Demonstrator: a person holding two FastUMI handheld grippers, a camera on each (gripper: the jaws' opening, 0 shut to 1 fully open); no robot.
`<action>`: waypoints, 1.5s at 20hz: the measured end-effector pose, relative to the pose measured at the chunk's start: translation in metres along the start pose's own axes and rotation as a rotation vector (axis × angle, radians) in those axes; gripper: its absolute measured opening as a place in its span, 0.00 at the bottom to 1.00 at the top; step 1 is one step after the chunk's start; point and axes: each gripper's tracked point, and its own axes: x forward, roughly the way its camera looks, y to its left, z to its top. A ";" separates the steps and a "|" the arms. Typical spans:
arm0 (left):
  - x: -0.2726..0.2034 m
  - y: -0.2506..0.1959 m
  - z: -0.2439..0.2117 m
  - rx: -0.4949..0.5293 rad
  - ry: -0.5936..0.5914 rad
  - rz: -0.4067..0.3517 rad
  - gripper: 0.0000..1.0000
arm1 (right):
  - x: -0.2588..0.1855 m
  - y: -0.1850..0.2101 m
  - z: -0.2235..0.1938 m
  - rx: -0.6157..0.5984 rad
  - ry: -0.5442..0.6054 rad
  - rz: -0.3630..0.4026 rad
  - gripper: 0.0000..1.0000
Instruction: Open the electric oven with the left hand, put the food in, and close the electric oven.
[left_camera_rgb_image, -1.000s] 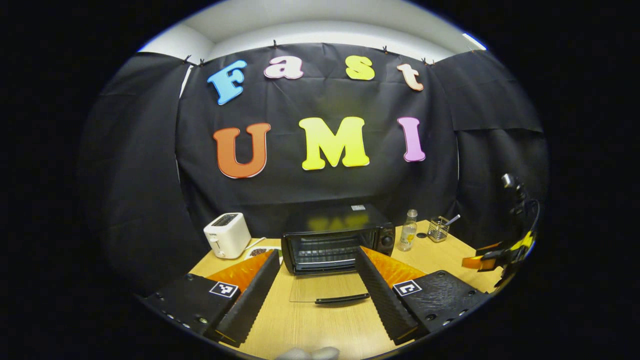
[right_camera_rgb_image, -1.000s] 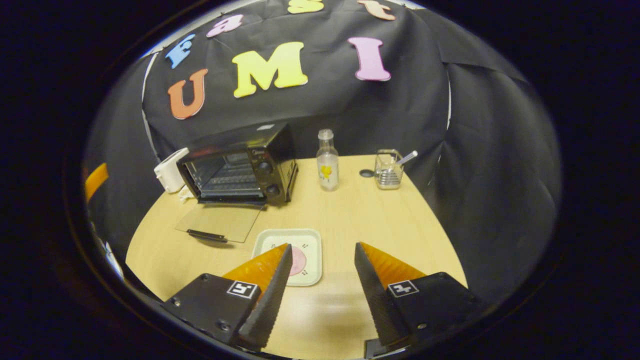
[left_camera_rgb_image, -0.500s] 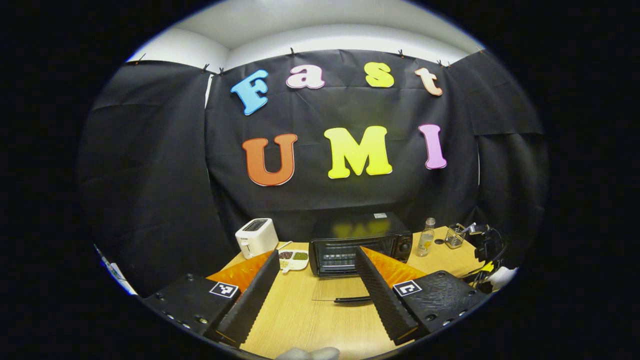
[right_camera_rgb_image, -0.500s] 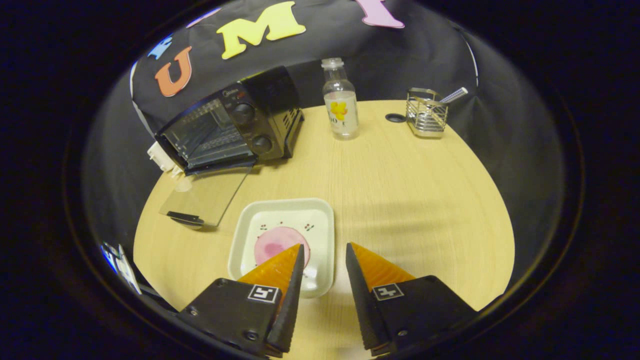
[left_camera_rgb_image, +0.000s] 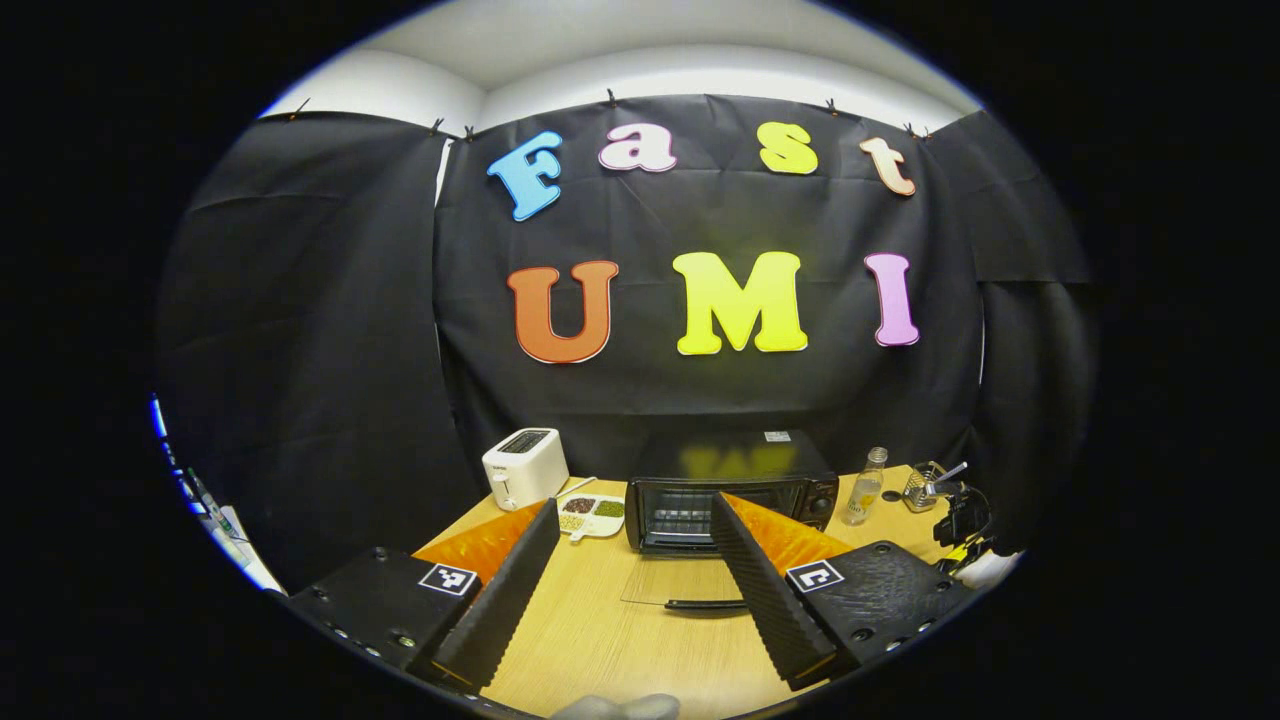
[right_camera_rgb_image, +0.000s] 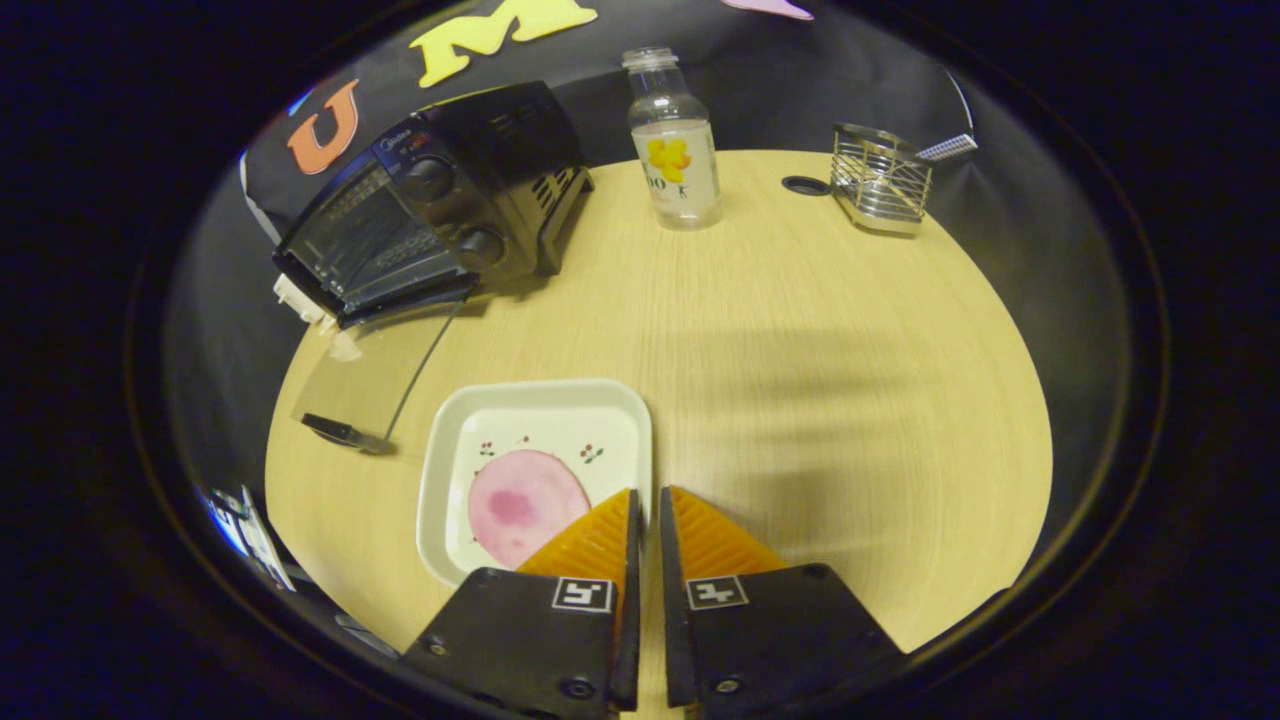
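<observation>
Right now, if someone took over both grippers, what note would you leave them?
Left gripper: open, holding nothing, back from the oven.
Right gripper: fingers nearly closed at the right rim of the white plate; whether both press on the rim cannot be told.
Things: the oven door lies folded down flat on the table; the plate with the pink slice of food sits on the table in front of the oven.
Done: oven opened.
Left: confirm the grip on the plate, put the food into the oven, close the door.
</observation>
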 end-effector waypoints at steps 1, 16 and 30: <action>0.000 0.001 0.001 -0.001 -0.001 0.004 0.97 | -0.001 0.001 0.000 -0.002 0.015 -0.003 0.07; 0.002 -0.010 -0.006 -0.016 0.014 0.008 0.96 | -0.029 -0.001 -0.008 0.256 0.084 0.264 0.04; 0.000 -0.010 -0.012 -0.016 0.021 0.011 0.97 | -0.018 0.006 -0.020 0.214 0.212 0.209 0.31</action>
